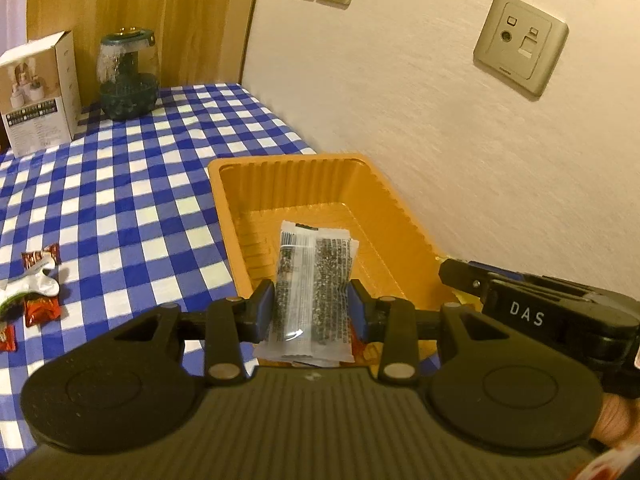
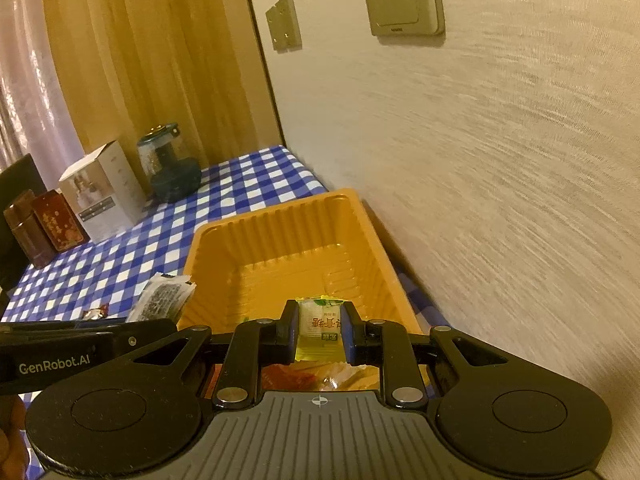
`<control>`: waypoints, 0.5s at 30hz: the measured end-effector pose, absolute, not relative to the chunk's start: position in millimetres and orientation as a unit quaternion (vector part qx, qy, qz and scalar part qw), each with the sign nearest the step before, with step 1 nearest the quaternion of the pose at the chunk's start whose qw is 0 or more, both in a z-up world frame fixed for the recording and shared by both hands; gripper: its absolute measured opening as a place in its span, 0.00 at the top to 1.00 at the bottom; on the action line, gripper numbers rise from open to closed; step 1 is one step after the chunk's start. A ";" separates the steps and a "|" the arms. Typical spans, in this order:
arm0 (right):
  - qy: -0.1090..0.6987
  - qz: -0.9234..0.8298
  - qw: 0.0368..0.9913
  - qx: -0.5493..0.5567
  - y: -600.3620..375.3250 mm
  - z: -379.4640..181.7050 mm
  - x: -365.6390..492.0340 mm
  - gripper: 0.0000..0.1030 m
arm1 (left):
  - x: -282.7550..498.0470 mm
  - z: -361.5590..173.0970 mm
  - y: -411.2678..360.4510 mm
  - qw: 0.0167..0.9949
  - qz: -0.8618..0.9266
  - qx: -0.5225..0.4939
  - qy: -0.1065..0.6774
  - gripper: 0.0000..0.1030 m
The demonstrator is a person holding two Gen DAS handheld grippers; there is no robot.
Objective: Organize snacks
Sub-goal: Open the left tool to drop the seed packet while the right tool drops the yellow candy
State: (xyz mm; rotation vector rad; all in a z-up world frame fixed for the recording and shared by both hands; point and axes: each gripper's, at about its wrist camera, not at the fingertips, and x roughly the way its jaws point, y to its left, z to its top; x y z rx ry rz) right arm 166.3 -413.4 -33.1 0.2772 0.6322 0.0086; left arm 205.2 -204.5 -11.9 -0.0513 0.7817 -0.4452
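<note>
The left gripper (image 1: 311,308) is clamped on a clear plastic snack packet with dense black print (image 1: 316,276); its blue-padded fingers (image 1: 264,304) press the packet's two long sides, and the packet stands nearly upright between them, its top edge leaning away from the camera. The packet hangs over the near end of a ribbed orange plastic tray (image 1: 228,208), above the tray floor and not touching it.

The right gripper (image 2: 321,330) is closed on a small yellow-and-white sweet wrapper with red characters (image 2: 320,326), held flat between its blue pads over the same orange tray (image 2: 208,256), close to the near wall. Below it, inside the tray, lie a few more wrappers in red and yellow (image 2: 320,376), partly hidden by the gripper body.

In the right wrist view the left gripper's black body reaches in from the left at tray-rim height, its packet (image 2: 162,298) poking up beside the tray's left wall. In the left wrist view the right gripper (image 1: 532,304) comes in from the right, level with the tray's near corner; the two tools sit side by side, both pointing toward the wall.

The tray rests on a blue-and-white checked tablecloth (image 1: 120,184), alongside a textured cream wall (image 1: 440,140). Small red sweets and a white wrapper (image 1: 38,284) lie loose on the cloth well to the left.
</note>
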 end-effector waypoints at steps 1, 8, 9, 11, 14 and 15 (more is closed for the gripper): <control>0.311 0.004 0.941 0.137 -413.7 -34.0 167.4 0.78 | 205.2 -12.1 -206.9 0.905 -0.214 -0.014 0.368 0.64; 0.313 0.002 0.939 0.141 -414.1 -38.1 169.7 0.78 | 204.5 -16.1 -194.2 0.910 -0.206 -0.007 0.360 0.54; 0.314 0.003 0.939 0.142 -413.7 -39.0 169.9 0.78 | 203.3 -16.7 -189.3 0.910 -0.203 -0.012 0.362 0.54; 0.316 0.004 0.938 0.144 -412.5 -40.7 170.7 0.78 | 200.7 -17.7 -181.3 0.910 -0.197 -0.021 0.365 0.54; 0.316 0.007 0.937 0.146 -410.3 -41.4 172.3 0.78 | 195.2 -18.9 -171.1 0.910 -0.190 -0.028 0.368 0.54; 0.316 0.008 0.937 0.146 -409.3 -41.2 173.0 0.78 | 193.9 -19.9 -167.9 0.909 -0.187 -0.033 0.371 0.54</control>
